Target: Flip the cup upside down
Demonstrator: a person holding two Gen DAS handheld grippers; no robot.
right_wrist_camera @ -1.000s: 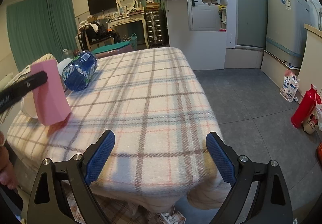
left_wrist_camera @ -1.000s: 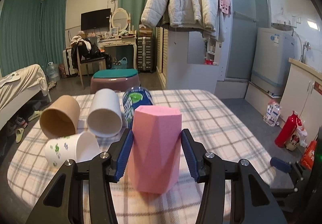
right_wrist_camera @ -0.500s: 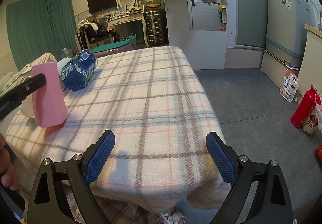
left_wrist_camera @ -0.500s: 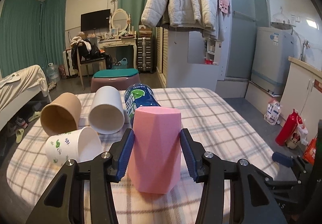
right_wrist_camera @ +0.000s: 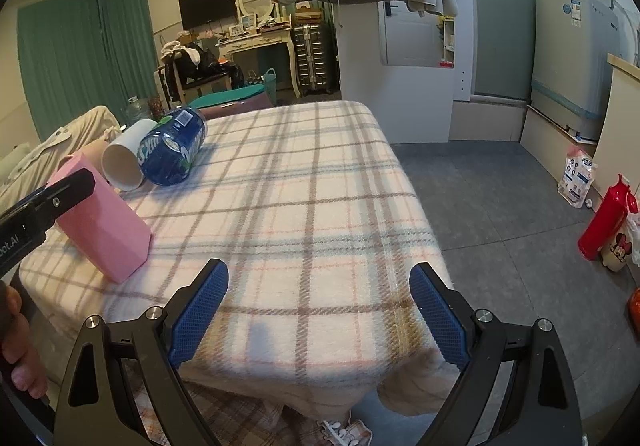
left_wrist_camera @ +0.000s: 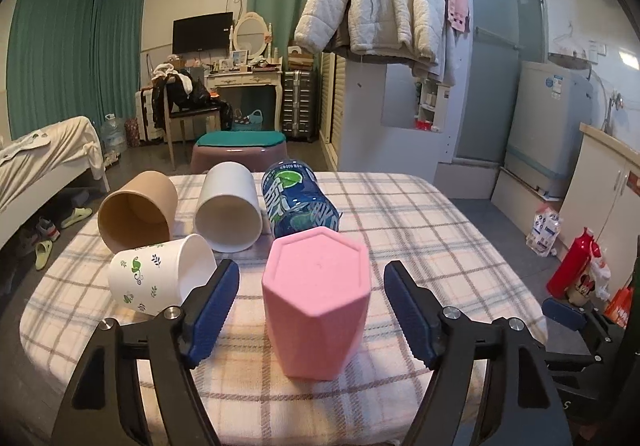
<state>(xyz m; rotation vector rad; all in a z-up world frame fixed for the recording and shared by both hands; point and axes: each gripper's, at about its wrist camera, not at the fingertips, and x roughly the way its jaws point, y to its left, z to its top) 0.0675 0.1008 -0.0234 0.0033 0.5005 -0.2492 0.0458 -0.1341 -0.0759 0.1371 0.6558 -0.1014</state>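
Observation:
A pink faceted cup (left_wrist_camera: pixel 318 304) stands upside down on the plaid tablecloth (left_wrist_camera: pixel 420 230), its closed base up. My left gripper (left_wrist_camera: pixel 312 306) is open, its blue pads apart on either side of the cup without touching it. The cup also shows in the right wrist view (right_wrist_camera: pixel 104 224) at the left, with the left gripper's finger across it. My right gripper (right_wrist_camera: pixel 318 314) is open and empty above the table's near right corner.
Behind the pink cup lie a brown cup (left_wrist_camera: pixel 138 215), a white cup (left_wrist_camera: pixel 230 217), a leaf-print cup (left_wrist_camera: pixel 160 280) and a blue can (left_wrist_camera: pixel 298 203), all on their sides. The table edge drops to grey floor (right_wrist_camera: pixel 500 205) at the right.
My left gripper has opened and let go of the pink cup, which now stands on the table. It has drawn back and up a little. The right gripper has hardly moved.

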